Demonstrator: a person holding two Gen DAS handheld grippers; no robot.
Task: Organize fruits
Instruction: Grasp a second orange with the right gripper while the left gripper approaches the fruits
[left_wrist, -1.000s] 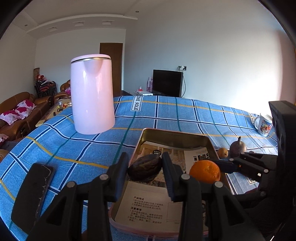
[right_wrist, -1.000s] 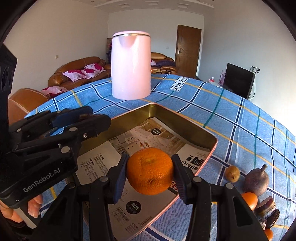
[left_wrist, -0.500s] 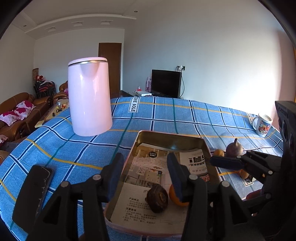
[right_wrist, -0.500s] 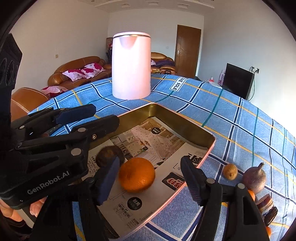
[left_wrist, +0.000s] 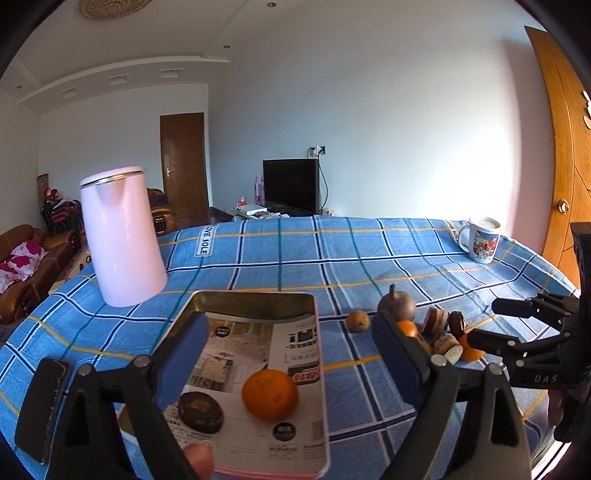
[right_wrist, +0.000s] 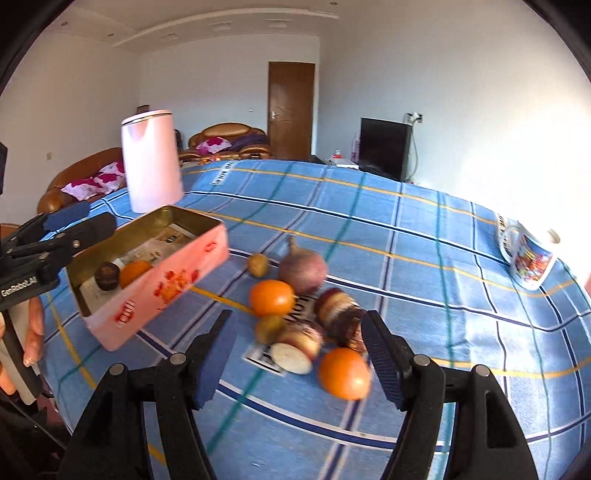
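**Both fruits dropped in tin, right hand now over the loose pile**

Now that both grippers have let go, the orange (left_wrist: 269, 394) and the dark round fruit (left_wrist: 200, 411) lie side by side on the paper lining the tin (left_wrist: 258, 298), near its front end. A second ago each was clamped between pads; both sets of jaws have just been opening. Left gripper (left_wrist: 290, 360) stands wide with nothing between its fingers, hovering above the tin's near half. Right gripper (right_wrist: 299, 354) is partly spread, empty, and has swung off the tin to the pile on the cloth.

Task read: two in, and the rest is out. Loose fruit (right_wrist: 288, 295) clusters just beside the tin's right wall: two oranges, a purple bulb-shaped one, small brownish ones, some cut pieces. Right view is motion-blurred, so the exact count is probably seven or eight, can't confirm.

Room:
- Tin's far half is bare paper, plenty of space to place.
- Pile pieces touch each other; picking one will likely nudge neighbours.
- Kettle (left_wrist: 120, 236) stands just behind the tin's far-left corner.
- Mug (left_wrist: 480, 238) sits near the far right table edge, well apart.
- Phone (left_wrist: 40, 410) lies left of the tin, near the front edge.
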